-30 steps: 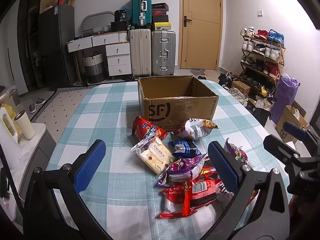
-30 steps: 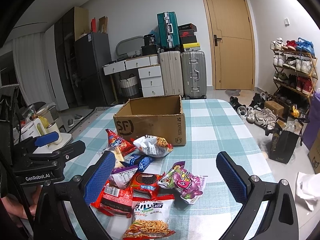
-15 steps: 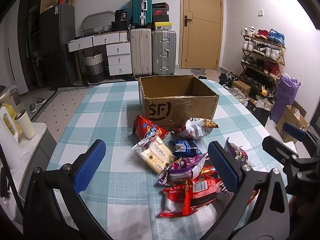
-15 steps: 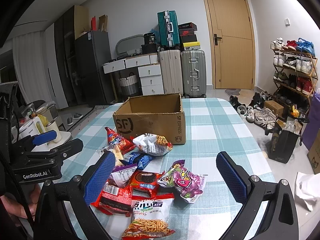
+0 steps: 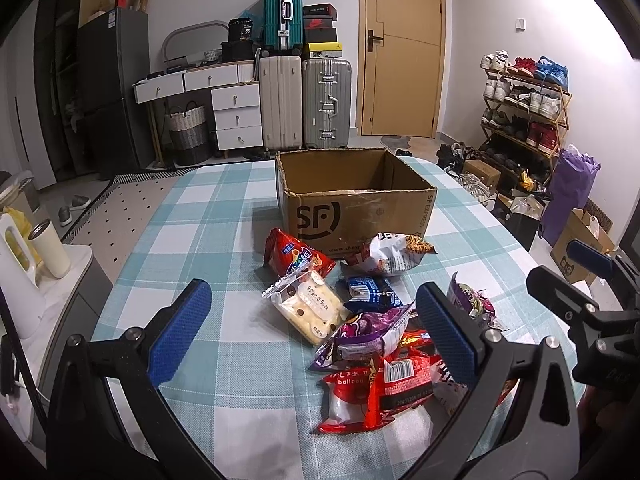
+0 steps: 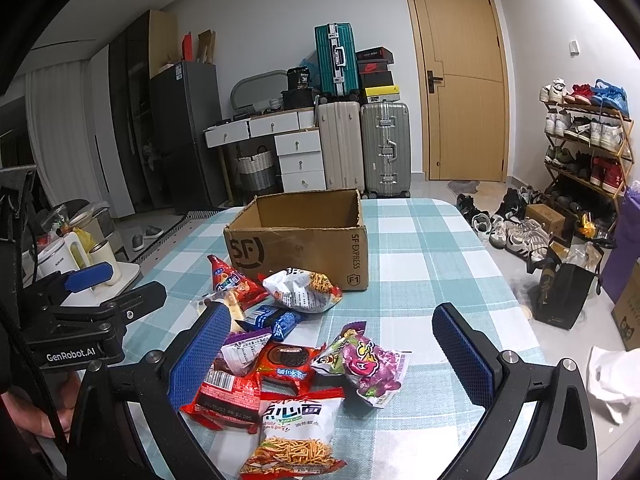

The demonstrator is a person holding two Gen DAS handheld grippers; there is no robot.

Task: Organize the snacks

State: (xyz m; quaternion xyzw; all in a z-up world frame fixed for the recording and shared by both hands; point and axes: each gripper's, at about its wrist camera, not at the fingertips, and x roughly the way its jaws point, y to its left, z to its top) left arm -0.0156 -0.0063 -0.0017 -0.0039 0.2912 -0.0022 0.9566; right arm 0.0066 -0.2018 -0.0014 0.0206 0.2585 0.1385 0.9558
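Crinkly snack packets (image 5: pixel 360 320) heaped on a checked tablecloth (image 5: pixel 208 216), just ahead of both grippers. Left gripper (image 5: pixel 316 328) spread wide, empty, raised above the near edge of the heap. Right gripper (image 6: pixel 332 352) likewise spread wide, holding nothing, framing a purple packet (image 6: pixel 368 364) and a noodle packet (image 6: pixel 296 436). Beyond the heap, touching its far packets, an open cardboard box (image 5: pixel 356 204), brown and scuffed. Farther back, hard-shell suitcases (image 5: pixel 304 100) beside a wooden door (image 5: pixel 400 48).

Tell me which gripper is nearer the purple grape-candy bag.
Right. The right gripper is open directly over the purple grape-candy bag; the left gripper, also open, sits further left, over the cream biscuit pack.
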